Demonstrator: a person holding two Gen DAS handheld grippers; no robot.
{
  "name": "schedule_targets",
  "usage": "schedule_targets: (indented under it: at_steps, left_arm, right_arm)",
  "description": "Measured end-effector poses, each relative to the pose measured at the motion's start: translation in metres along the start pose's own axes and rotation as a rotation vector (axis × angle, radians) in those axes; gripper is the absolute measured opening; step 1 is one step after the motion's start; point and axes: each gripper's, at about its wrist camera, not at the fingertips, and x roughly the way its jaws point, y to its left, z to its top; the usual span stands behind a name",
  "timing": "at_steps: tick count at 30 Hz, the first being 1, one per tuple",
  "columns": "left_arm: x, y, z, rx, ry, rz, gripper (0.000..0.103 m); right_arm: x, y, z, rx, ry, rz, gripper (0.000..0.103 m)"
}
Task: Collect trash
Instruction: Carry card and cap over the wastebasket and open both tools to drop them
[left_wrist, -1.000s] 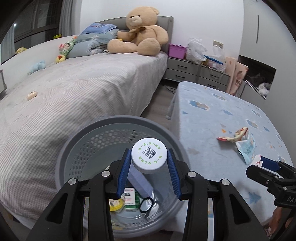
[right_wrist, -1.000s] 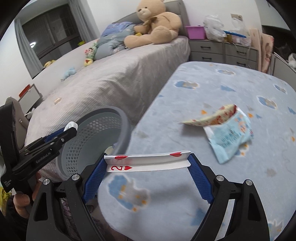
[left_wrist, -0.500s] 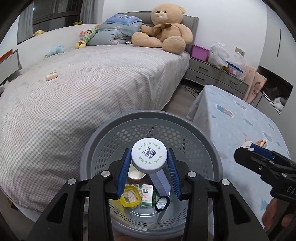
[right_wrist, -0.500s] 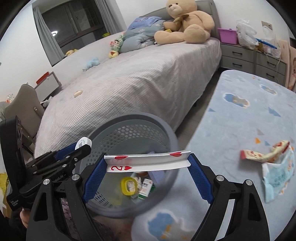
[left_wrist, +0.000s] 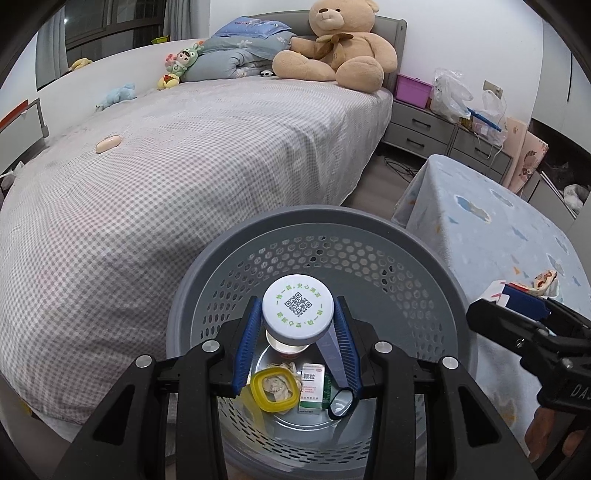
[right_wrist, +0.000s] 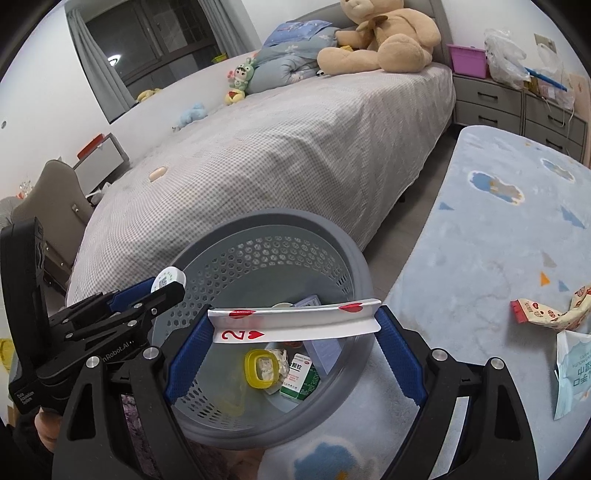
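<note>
I have both loads over the grey trash basket (left_wrist: 436, 258), bottom centre: left gripper (left_wrist: 297, 343) fingers clamp a white-capped bottle (left_wrist: 297, 312), right gripper (right_wrist: 293, 345) fingers, spread wide, pinch a bent playing card (right_wrist: 295, 319). Next I release both.

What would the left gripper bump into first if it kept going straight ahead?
Probably the trash lying in the gray basket. The left gripper, shut on a white-capped bottle, points down into it, toward the green box; depth is unclear.

Left gripper (left_wrist: 297, 345) holding bottle (left_wrist: 297, 313), above basket (left_wrist: 436, 266)
</note>
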Motion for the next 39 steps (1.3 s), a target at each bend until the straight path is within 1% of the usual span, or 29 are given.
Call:
schedule_targets:
  at_steps: [6, 8, 9, 10, 13, 23, 39]
  left_arm:
    - [-0.001, 0.003, -0.002, -0.002, -0.003, 0.01, 0.039]
    - [-0.002, 0.005, -0.003, -0.008, -0.004, 0.014, 0.046]
    - [-0.002, 0.005, -0.003, -0.011, -0.007, 0.021, 0.058]
    - [-0.003, 0.006, -0.003, -0.016, -0.013, 0.031, 0.064]
    - [-0.006, 0.011, -0.003, -0.031, -0.022, 0.038, 0.066]
    - [-0.008, 0.013, -0.004, -0.03, -0.025, 0.05, 0.067]
    - [-0.008, 0.012, -0.004, -0.026, -0.027, 0.048, 0.067]
  right_arm:
    - [0.002, 0.005, 0.0, -0.017, 0.007, 0.003, 0.085]
    - [0.001, 0.007, 0.0, -0.022, 0.0, 0.01, 0.086]
    - [0.001, 0.007, 0.0, -0.02, -0.002, 0.019, 0.089]
    - [0.0, 0.007, 0.0, -0.017, -0.007, 0.028, 0.09]
    - [-0.003, 0.008, 0.001, -0.015, -0.019, 0.02, 0.091]
    - [0.0, 0.008, -0.001, -0.012, -0.01, 0.008, 0.091]
    - [0.001, 0.009, -0.005, -0.017, -0.001, 0.004, 0.091]
